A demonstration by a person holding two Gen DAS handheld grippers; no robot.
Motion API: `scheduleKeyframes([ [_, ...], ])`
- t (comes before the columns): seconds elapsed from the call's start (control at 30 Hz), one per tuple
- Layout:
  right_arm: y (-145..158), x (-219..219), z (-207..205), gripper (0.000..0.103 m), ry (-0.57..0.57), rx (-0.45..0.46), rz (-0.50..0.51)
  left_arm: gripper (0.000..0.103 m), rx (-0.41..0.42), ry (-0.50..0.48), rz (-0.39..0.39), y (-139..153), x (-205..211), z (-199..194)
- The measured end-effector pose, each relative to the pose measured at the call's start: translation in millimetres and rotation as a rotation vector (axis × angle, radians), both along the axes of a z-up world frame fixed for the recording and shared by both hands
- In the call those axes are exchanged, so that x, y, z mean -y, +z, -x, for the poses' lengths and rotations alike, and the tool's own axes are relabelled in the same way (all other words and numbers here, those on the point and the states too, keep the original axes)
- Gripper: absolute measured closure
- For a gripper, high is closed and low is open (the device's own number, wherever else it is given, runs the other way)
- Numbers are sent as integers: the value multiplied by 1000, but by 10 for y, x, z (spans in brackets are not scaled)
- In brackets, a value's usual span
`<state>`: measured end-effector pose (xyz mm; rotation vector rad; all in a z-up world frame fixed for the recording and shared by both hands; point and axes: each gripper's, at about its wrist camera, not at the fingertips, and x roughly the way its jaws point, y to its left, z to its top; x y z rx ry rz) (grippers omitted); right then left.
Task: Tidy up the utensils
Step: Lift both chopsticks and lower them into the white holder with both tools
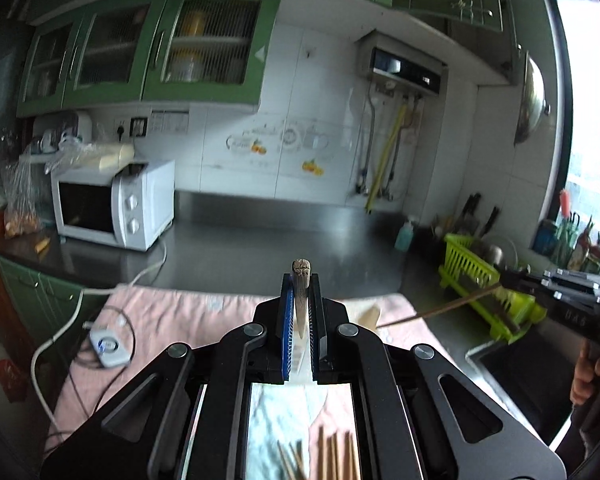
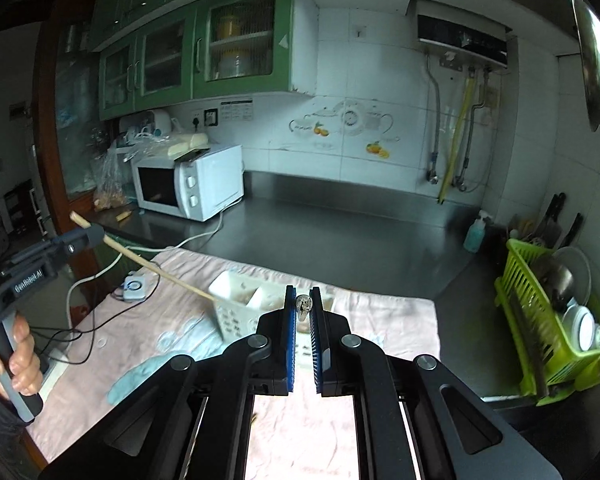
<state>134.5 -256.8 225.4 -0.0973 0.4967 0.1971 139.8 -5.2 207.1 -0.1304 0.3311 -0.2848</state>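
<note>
My left gripper [image 1: 301, 280] is shut on a wooden chopstick [image 1: 301, 300]. In the right wrist view that chopstick [image 2: 160, 270] slants down from the left gripper [image 2: 90, 236] into a white compartmented utensil holder [image 2: 240, 312] on the pink cloth [image 2: 160, 332]. My right gripper [image 2: 303, 300] is shut on a thin utensil with a silvery end [image 2: 302, 305], held above the holder. In the left wrist view the right gripper [image 1: 508, 280] holds a dark thin stick [image 1: 440, 308]. Several loose chopsticks [image 1: 328, 456] lie on the cloth below my left gripper.
A white microwave [image 2: 188, 180] stands at the back left. A green dish rack [image 2: 552, 320] with bowls sits on the right by the sink. A white charger with cables [image 2: 134, 288] lies at the cloth's left edge. A soap bottle [image 2: 476, 232] stands near the back wall.
</note>
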Motion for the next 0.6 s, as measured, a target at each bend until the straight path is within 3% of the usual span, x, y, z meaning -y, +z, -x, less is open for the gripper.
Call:
scheduleKeyframes([
  [0.1,9,28,-100,96,-12,-2,-1,98,28,10,-8,94,85,-102],
  [0.23,-29,34,-297,96,-23,-29,17,98,3,18,-24,119,197,-324],
  [0.6,-301,-14,-773,96,-20,-140,24,98,-154,56,-57,-173,236,-876],
])
